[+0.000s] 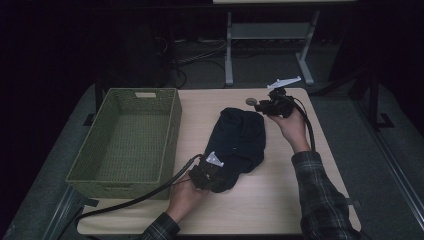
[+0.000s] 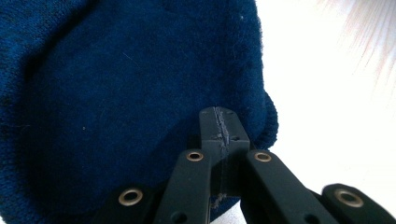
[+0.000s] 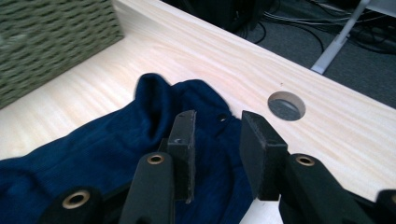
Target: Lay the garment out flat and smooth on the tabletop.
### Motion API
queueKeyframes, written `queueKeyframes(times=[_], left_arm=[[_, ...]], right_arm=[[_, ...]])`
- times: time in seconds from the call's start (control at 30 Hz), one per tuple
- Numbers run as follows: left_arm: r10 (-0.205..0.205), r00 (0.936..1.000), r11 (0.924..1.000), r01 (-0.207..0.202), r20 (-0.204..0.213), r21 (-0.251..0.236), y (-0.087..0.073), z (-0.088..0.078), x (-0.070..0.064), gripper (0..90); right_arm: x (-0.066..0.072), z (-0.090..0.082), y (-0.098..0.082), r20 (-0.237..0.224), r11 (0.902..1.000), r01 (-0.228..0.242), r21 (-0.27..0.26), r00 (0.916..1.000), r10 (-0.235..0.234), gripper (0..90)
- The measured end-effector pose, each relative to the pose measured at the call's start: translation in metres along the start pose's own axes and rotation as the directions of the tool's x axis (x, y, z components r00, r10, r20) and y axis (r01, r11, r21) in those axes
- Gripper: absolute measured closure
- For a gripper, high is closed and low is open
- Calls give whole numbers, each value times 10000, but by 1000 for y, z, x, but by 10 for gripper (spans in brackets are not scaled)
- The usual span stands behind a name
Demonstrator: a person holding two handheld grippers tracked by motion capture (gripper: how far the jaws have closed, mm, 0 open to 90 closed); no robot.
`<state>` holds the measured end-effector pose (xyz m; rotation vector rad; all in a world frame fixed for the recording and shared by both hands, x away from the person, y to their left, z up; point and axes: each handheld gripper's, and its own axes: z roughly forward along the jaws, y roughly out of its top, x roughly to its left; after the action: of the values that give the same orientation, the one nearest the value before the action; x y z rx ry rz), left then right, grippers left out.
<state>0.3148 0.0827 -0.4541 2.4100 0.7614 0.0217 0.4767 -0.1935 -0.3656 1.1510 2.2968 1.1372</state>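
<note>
Two claws are at work on one dark blue garment [image 1: 240, 145], which lies crumpled in the middle of the high view on the pale surface [image 1: 280, 200], right of the green woven basket [image 1: 125, 140]. Your left claw [image 1: 212, 179], low in that view, is pressed together on the garment's near edge; in the left gripper view the black jaws meet with blue knit bunched around them. Your right claw [image 3: 215, 154] stands spread above the far end, near the round hole [image 3: 286, 105] in the surface, with nothing between its pads. You seem to be mid-way through gathering or folding the cloth. Next, I judge, you need to lower the right claw onto the far edge and pinch a single fold before lifting both ends together
</note>
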Motion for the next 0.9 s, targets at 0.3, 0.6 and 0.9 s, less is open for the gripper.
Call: queueKeyframes(times=[0.3,0.6,0.9], left_arm=[[-83,9998,10000,82,198,35,1,0,3,898],[-60,10000,9998,60,25,-184,3,-8,3,804],[75,9996,9987,-89,-276,-501,5,-22,0,758]], right_arm=[[13,-28,-33,-257,10000,4,32,9997,-3,666],[37,-44,-75,-499,9995,248,201,9985,-237,658],[65,-50,-108,-1236,9996,89,257,9923,-56,647]])
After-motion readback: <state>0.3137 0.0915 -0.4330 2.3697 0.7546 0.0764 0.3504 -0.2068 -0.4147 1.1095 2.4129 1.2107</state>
